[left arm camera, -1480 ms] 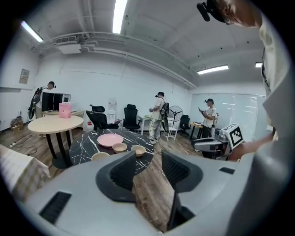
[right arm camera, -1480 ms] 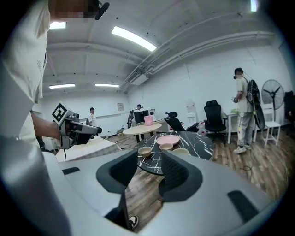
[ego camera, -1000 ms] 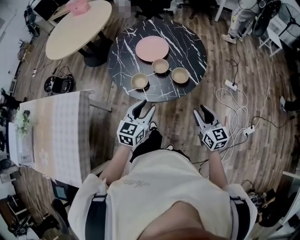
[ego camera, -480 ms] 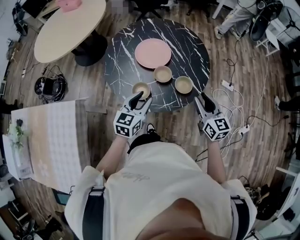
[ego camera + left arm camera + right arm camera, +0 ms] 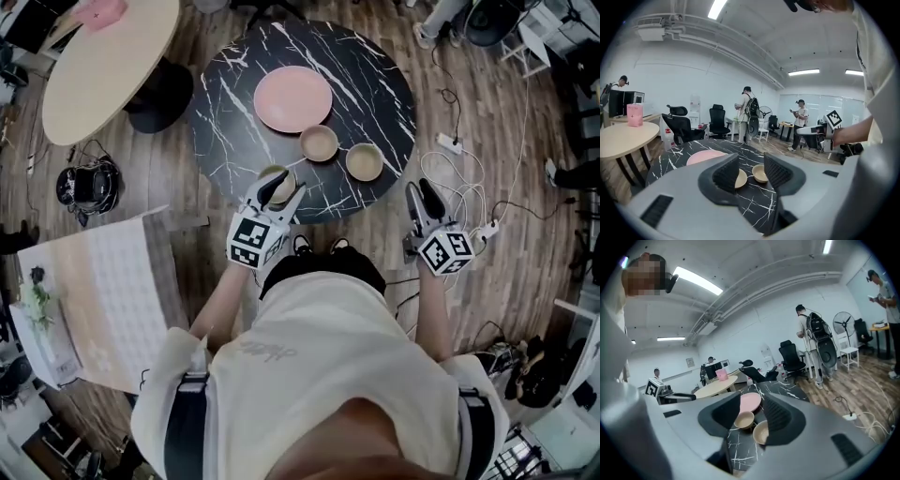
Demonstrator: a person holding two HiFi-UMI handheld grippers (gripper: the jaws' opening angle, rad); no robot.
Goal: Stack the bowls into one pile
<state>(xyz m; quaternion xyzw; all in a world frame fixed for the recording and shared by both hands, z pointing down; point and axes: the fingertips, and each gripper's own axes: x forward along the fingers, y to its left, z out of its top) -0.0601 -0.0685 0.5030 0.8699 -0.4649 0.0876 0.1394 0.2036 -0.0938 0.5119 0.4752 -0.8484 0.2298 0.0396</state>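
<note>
Approach step; nothing is stacked yet. Three bowls sit apart on the table: the 7 o'clock bowl, the central bowl and the 5 o'clock bowl. The left gripper and right gripper are both wide and empty. We judge the next move calls for gripping one rim.

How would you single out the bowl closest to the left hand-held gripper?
On the round black marble table, three tan bowls stand on the person's side of the pink plate. The leftmost bowl is at the table's near edge, partly covered from above by the left hand-held gripper. It stands alone, while the middle bowl and right bowl sit close together.
</note>
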